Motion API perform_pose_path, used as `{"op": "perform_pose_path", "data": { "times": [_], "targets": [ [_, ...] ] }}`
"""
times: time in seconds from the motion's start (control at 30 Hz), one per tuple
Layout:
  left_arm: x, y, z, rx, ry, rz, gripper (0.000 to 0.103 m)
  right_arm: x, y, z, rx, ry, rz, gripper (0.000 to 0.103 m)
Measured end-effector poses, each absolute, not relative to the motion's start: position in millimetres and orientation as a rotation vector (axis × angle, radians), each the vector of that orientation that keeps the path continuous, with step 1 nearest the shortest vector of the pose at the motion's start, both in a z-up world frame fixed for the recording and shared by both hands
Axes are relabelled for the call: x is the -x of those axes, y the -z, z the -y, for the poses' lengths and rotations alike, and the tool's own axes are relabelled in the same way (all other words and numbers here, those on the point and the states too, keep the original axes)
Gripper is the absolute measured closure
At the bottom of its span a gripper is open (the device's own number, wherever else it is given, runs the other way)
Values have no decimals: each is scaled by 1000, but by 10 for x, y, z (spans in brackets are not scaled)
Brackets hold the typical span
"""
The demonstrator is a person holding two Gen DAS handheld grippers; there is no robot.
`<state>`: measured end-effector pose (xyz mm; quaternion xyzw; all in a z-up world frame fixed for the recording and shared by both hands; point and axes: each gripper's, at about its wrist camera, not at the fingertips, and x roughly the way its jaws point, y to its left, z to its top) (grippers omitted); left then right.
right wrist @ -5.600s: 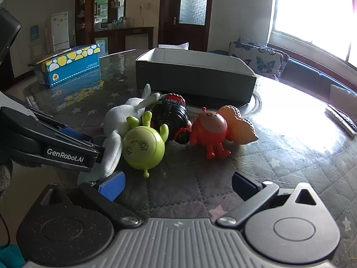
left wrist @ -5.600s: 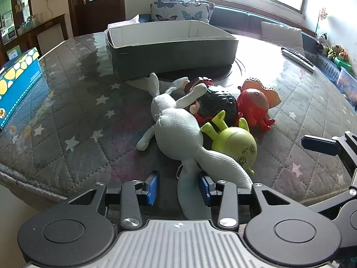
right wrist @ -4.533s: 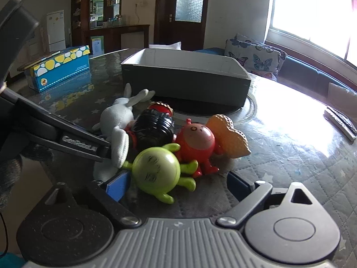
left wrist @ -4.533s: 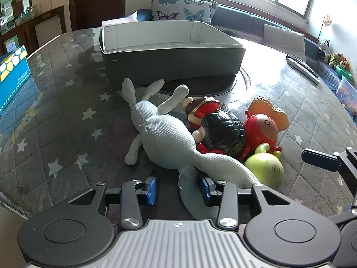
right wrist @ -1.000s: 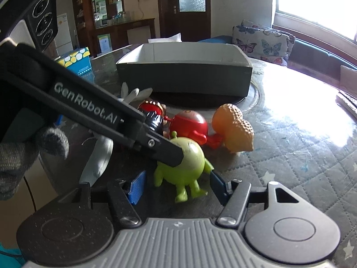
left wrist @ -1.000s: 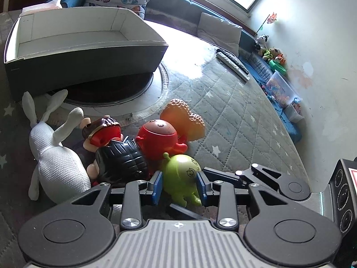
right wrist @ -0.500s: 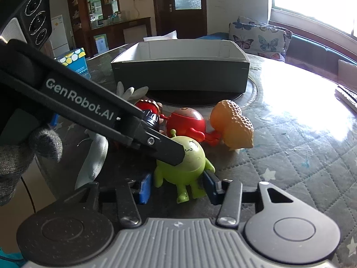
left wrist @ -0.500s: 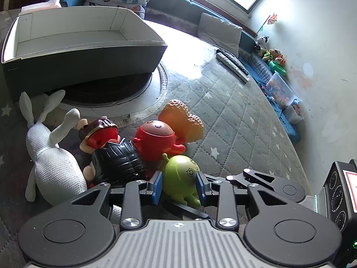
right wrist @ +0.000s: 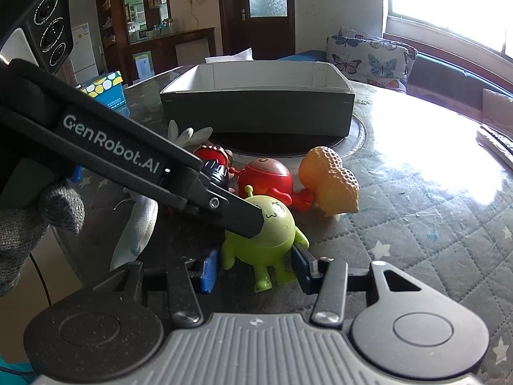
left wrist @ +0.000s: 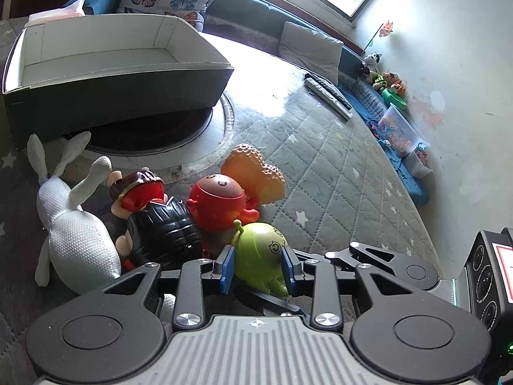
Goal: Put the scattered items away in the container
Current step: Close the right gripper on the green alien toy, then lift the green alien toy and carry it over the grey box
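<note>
Both grippers are closed on the same toy. The left gripper [left wrist: 258, 268] has its blue pads pressed on either side of the green alien figure's [left wrist: 261, 252] round body, the jaws only partly closed because the toy fills the gap. The right gripper [right wrist: 255, 271] comes in from the other side, its pads [right wrist: 207, 271] tight against the figure's lower body and legs, and one black finger of the left gripper lies across the toy's head in that view. A gloved hand [right wrist: 30, 224] holds the left tool.

The green figure stands on the quilted counter [left wrist: 336, 192] near its front edge, just beside a red round toy [left wrist: 221, 200], an orange textured toy [left wrist: 256, 173], a black-haired doll [left wrist: 160, 231] and a white plush rabbit [left wrist: 73, 240]. The grey open box [left wrist: 112, 86] sits farther back toward the counter's middle, apart from the toys.
</note>
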<state>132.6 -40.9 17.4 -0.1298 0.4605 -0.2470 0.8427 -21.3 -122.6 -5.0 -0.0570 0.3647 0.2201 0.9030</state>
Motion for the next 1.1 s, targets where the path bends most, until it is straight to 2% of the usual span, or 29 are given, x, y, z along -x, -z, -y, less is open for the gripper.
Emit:
{"op": "perform_pose_path", "data": {
  "times": [1.1],
  "targets": [
    [-1412,-569,347,263,511,-876,69,103,-331,1135,186,-470,-652,55]
  ]
}}
